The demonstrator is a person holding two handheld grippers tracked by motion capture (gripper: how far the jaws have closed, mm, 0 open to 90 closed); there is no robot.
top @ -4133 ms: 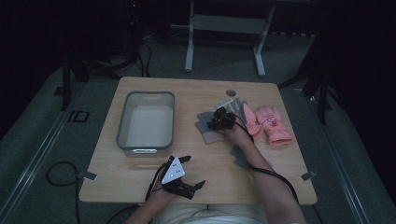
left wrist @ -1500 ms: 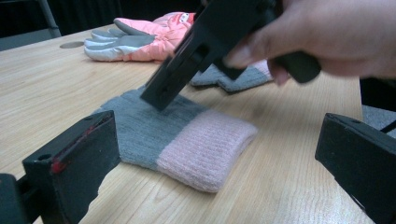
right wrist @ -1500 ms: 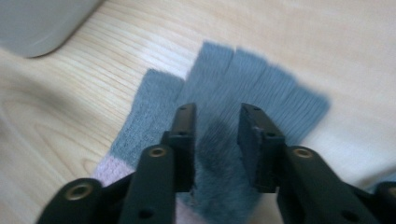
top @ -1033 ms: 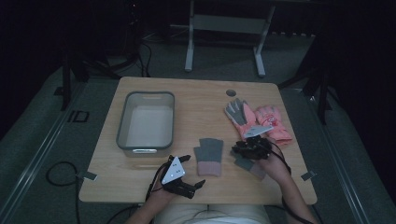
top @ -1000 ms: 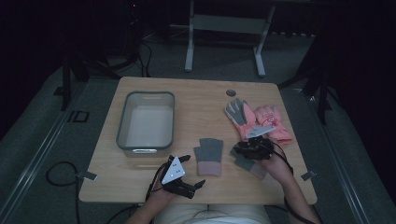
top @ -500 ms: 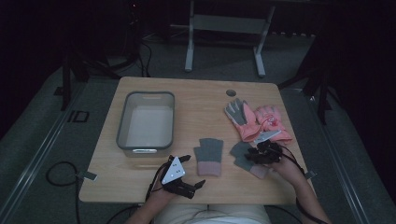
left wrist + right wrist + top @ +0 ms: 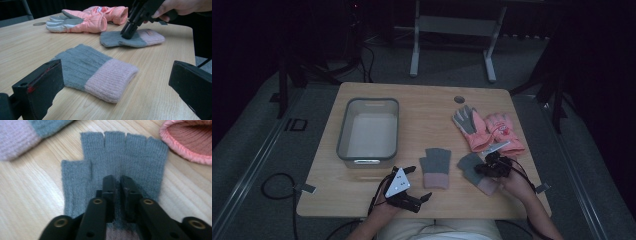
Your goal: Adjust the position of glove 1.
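— What's the glove (image 7: pixel 117 162) like?
— Grey knit, fingerless, with a pink cuff, lying flat on the counter (image 7: pixel 422 107) at lower right of the high view, just below the pink ski gloves (image 7: pixel 492 131).
— And the right gripper (image 7: pixel 117 182)?
— Tilted down onto the glove's palm; its jaws have just been closing and now stand nearly together, pinching a fold of the knit.
— The left gripper (image 7: pixel 409 182)?
— Resting at bottom centre, spread wide, the second glove (image 7: pixel 95 70) ahead of it.
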